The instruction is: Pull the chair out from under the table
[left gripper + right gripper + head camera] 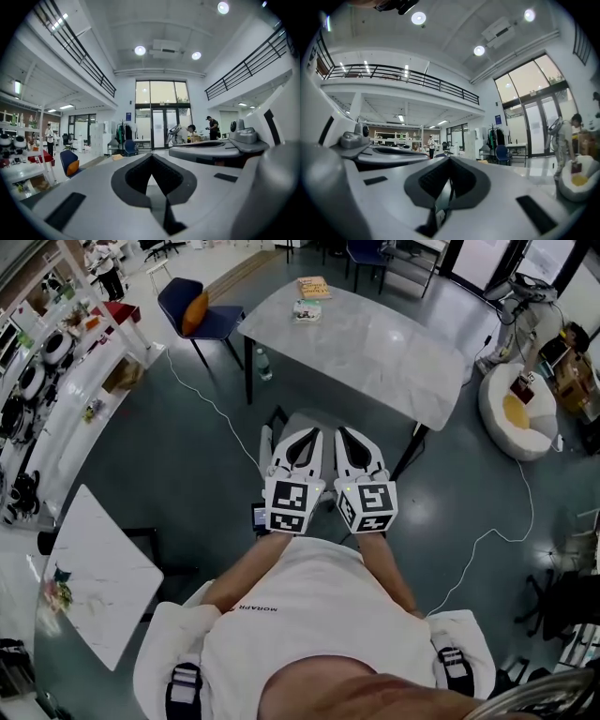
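At the near edge of the pale table (pixel 375 343), one light chair (pixel 292 418) is seen, largely covered by the two grippers held side by side above it. How far its seat reaches under the tabletop cannot be told. The chair lies below and just ahead of both grippers, which are pointed level toward the table. The left gripper (pixel 305 433) is judged slightly nearer the chair's middle than the right gripper (pixel 352 431). Both pairs of jaws are pressed together with nothing between them. Two blue chairs (pixel 202 310) are counted farther off.
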Available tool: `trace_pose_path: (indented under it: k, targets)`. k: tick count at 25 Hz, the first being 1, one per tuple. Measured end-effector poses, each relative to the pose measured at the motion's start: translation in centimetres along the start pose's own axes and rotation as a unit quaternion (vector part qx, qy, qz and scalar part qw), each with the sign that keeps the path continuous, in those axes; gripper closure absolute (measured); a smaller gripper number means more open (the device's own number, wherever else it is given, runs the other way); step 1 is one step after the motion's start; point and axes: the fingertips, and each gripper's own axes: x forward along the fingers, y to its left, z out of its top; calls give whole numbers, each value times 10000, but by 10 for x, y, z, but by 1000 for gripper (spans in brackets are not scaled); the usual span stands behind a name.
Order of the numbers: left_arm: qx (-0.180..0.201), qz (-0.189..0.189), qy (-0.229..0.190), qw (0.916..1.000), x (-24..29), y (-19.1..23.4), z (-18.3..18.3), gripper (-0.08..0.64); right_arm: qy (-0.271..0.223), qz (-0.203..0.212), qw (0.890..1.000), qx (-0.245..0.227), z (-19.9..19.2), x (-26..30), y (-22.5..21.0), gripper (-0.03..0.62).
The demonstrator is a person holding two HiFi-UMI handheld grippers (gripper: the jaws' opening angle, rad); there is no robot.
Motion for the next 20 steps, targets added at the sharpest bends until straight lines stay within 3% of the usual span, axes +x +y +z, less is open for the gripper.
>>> trace_pose_path:
  k: [9, 20]
  targets:
    - [96, 80, -96, 9999, 0, 3, 3, 557, -59, -95, 9999, -21, 1, 3, 0, 580]
    - [-50, 159, -207, 9996, -3, 6, 1, 557, -72, -162, 9998, 92, -5, 0, -5, 580]
